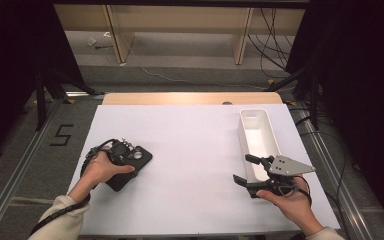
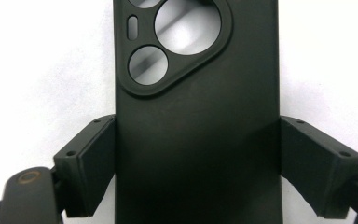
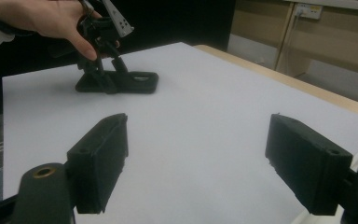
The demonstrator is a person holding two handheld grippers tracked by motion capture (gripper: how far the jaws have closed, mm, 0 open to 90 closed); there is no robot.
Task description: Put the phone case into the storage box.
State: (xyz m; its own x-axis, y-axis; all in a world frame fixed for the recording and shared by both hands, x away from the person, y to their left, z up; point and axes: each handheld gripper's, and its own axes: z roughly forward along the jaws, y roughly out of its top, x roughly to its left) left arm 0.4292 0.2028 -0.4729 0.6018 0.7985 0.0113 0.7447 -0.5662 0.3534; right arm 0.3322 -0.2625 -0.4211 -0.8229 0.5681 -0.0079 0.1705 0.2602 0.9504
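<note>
A black phone case (image 1: 141,156) lies flat on the white table top, camera cut-outs facing up. My left gripper (image 1: 121,159) reaches down over it. In the left gripper view the case (image 2: 196,93) runs between the two jaws, which press its long edges, so my left gripper (image 2: 197,154) is shut on it. My right gripper (image 1: 243,168) rests at the right of the table, open with nothing between its jaws. In the right gripper view, the right gripper (image 3: 196,158) looks across the table at the case (image 3: 137,83) and the left gripper (image 3: 100,70).
A long white bin (image 1: 270,135) stands empty along the right side, just beyond my right gripper. The white sheet (image 1: 190,145) covers the table, with a wooden strip (image 1: 190,98) at the far edge. Floor and cables lie beyond.
</note>
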